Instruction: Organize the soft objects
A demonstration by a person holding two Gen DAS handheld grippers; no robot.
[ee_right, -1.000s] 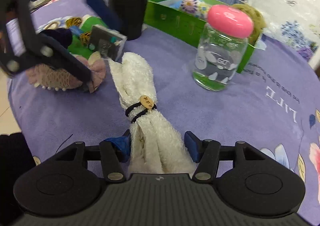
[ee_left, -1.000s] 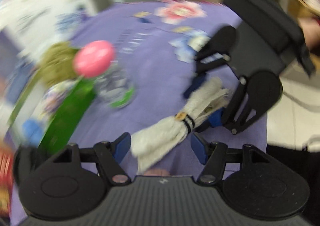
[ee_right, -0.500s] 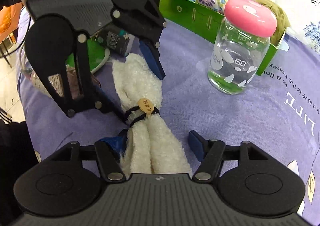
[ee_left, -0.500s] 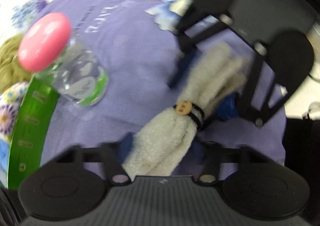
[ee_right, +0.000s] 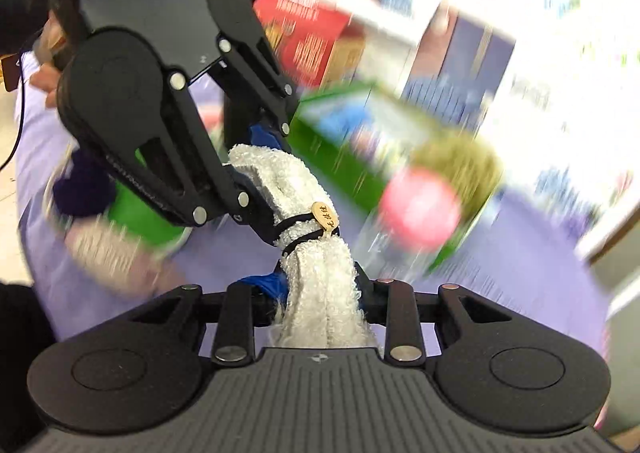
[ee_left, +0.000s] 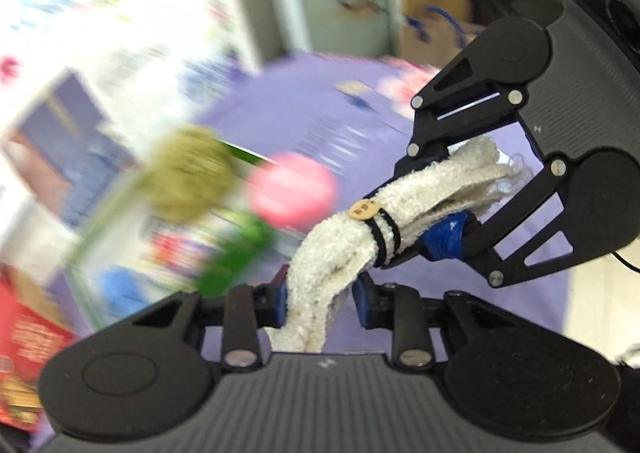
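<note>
A rolled white towel (ee_left: pixel 340 237) (ee_right: pixel 296 181), bound by a black band with a small wooden tag (ee_left: pixel 364 209), hangs in the air above the purple tablecloth (ee_left: pixel 532 285). My left gripper (ee_left: pixel 322 289) (ee_right: pixel 260 177) has one end between its blue pads; its jaws are closing and press on the cloth. At the other end my right gripper (ee_right: pixel 320 285) (ee_left: pixel 436 201) is shut on the towel. The two grippers face each other along the roll.
Everything behind is blurred. A glass jar with a pink lid (ee_right: pixel 420 209) (ee_left: pixel 292 193) stands by a green box (ee_right: pixel 320 157) that holds an olive fluffy ball (ee_left: pixel 192 181). A red carton (ee_right: pixel 304 41) is behind. A person's hand (ee_right: pixel 44 81) holds the left gripper.
Both grippers have closed on the ends of the towel and lifted it off the tablecloth. The jar and green box now sit lower and further off in both views.
</note>
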